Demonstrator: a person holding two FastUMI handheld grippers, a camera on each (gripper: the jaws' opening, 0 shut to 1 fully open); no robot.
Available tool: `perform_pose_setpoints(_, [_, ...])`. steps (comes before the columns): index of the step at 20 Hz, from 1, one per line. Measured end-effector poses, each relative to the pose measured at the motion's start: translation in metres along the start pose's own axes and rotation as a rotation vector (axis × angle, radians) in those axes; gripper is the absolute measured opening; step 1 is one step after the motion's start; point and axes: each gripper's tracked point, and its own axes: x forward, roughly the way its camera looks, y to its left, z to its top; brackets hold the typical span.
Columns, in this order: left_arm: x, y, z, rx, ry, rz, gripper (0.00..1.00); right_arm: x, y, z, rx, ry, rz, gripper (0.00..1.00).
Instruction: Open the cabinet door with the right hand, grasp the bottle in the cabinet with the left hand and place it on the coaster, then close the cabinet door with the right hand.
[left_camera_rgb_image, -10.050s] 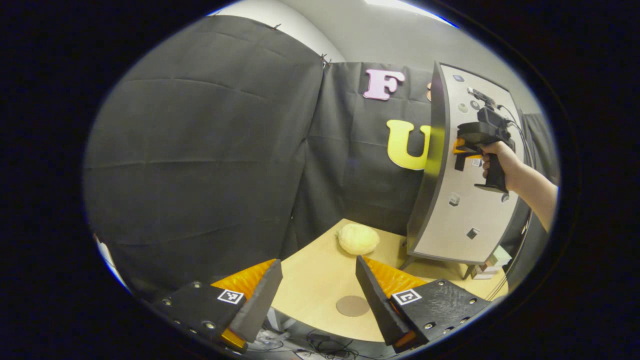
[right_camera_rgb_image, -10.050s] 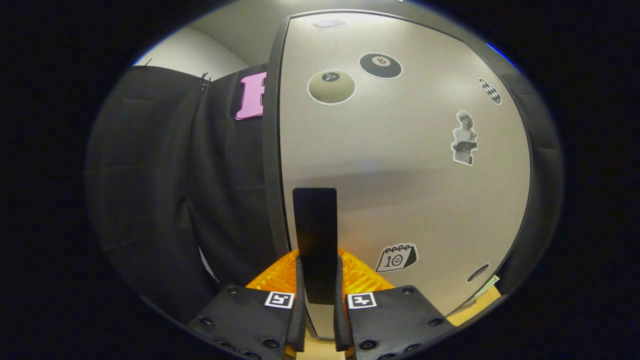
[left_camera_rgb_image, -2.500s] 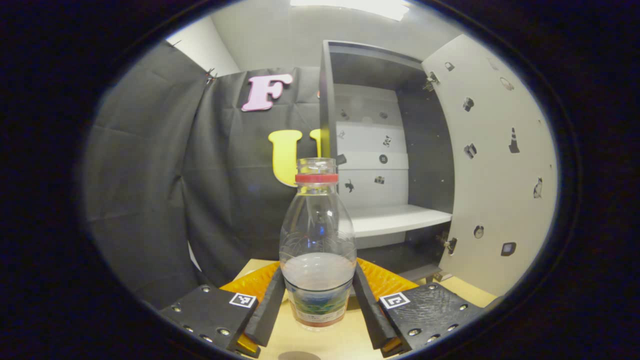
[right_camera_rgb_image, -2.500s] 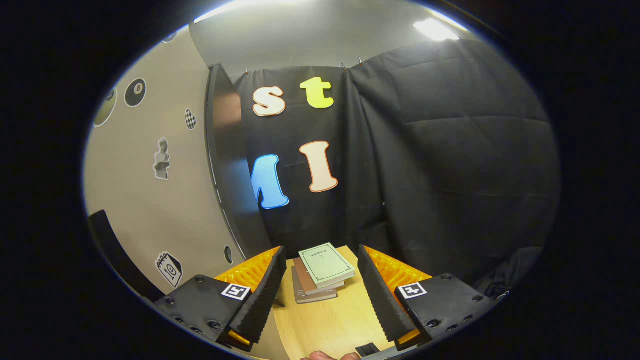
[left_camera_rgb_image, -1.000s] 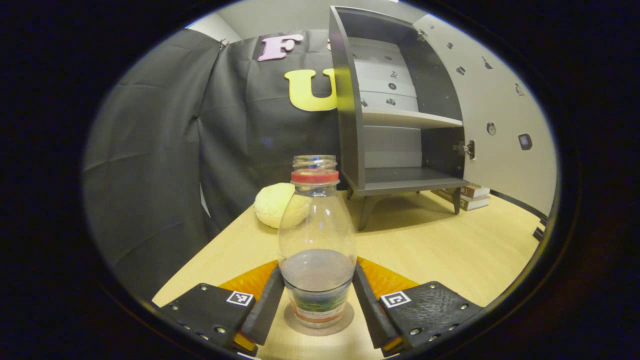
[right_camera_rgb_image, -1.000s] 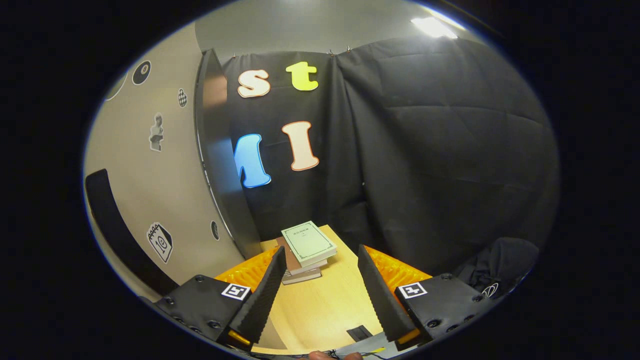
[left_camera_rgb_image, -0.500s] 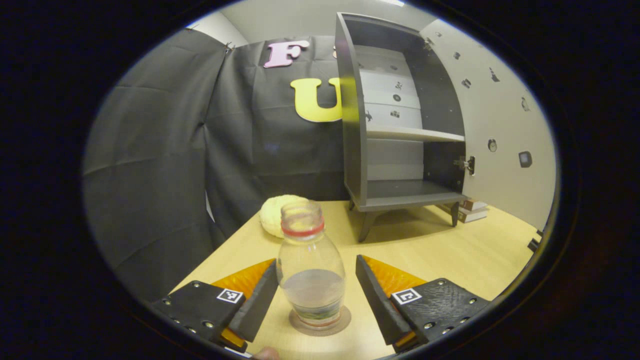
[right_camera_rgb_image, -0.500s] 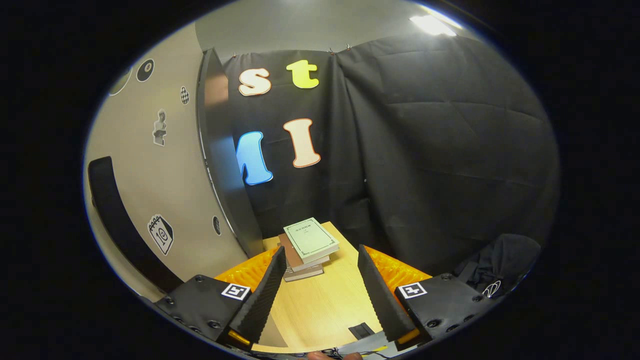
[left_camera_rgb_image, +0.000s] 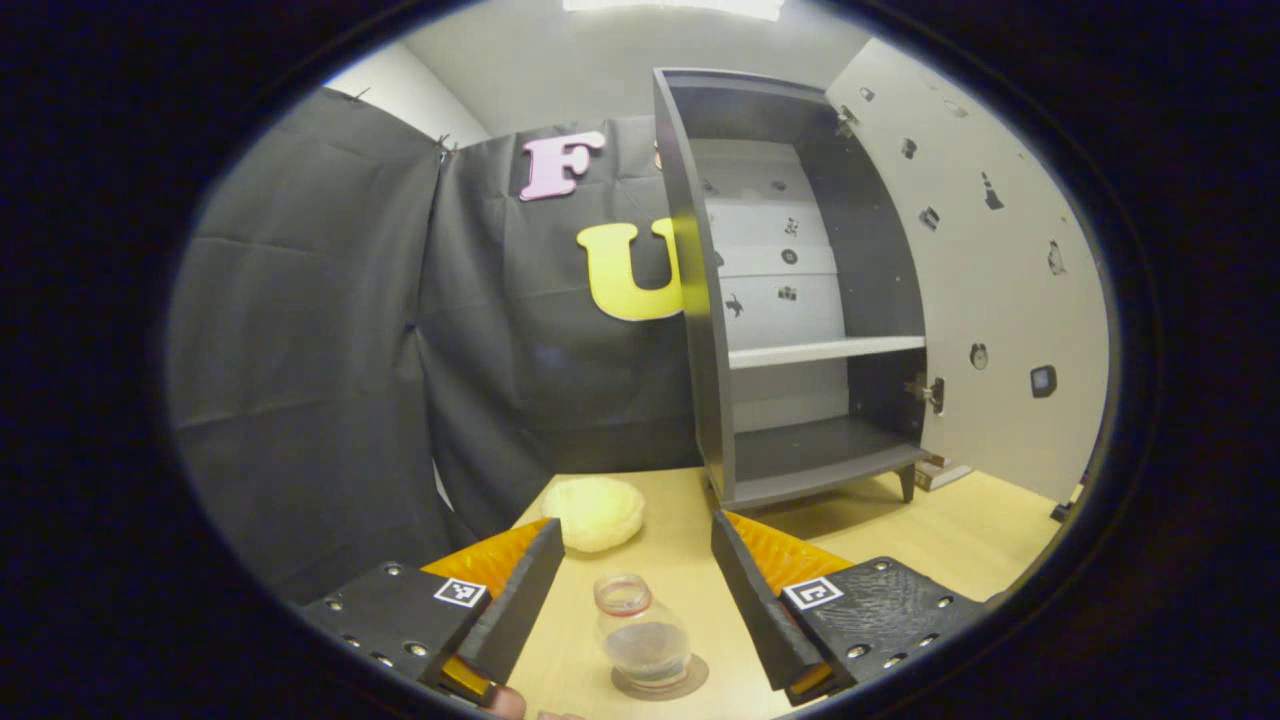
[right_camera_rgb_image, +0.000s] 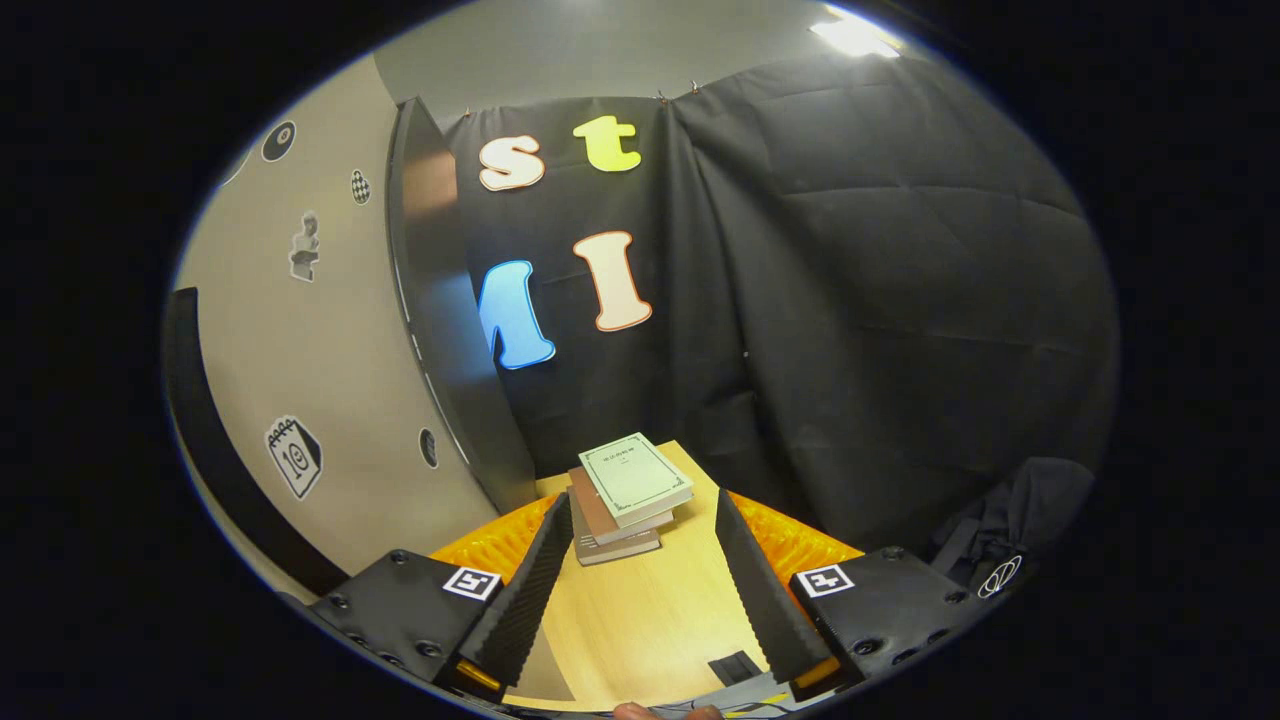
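You are in a recording booth dressed up as a home corner. Black cloth (left_camera_rgb_image: 320, 350) hangs pinned all round as its walls, with a plain wall and ceiling light above. On the far right of a pale wood table (left_camera_rgb_image: 960, 530) stands a small grey cabinet (left_camera_rgb_image: 700, 300), its door (left_camera_rgb_image: 990, 290) dotted with stickers. Books (right_camera_rgb_image: 625, 495) lie stacked on the table beside the door.

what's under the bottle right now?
A round brown coaster on the wooden table; the bottle stands upright on it, between the open left tool's fingers without touching them. The coaster's middle is covered by the bottle's base.
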Motion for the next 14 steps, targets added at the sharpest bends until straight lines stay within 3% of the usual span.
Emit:
perform_pose_setpoints(8, [-0.031, -0.033, 0.122, 0.025, -0.108, 0.063, 0.89, 0.010, -0.013, 0.003, -0.048, -0.022, 0.072, 0.92])
perform_pose_setpoints(11, [-0.045, -0.050, 0.160, 0.023, -0.130, 0.091, 0.89, 0.014, -0.004, 0.006, -0.051, -0.034, 0.133, 0.92])
perform_pose_setpoints(12, [-0.052, -0.056, 0.172, 0.016, -0.137, 0.099, 0.94, 0.014, -0.002, 0.007, -0.057, -0.031, 0.153, 0.92])
perform_pose_setpoints(14, [-0.066, -0.069, 0.191, 0.003, -0.145, 0.115, 0.89, 0.011, 0.002, 0.009, -0.082, -0.033, 0.199, 0.92])
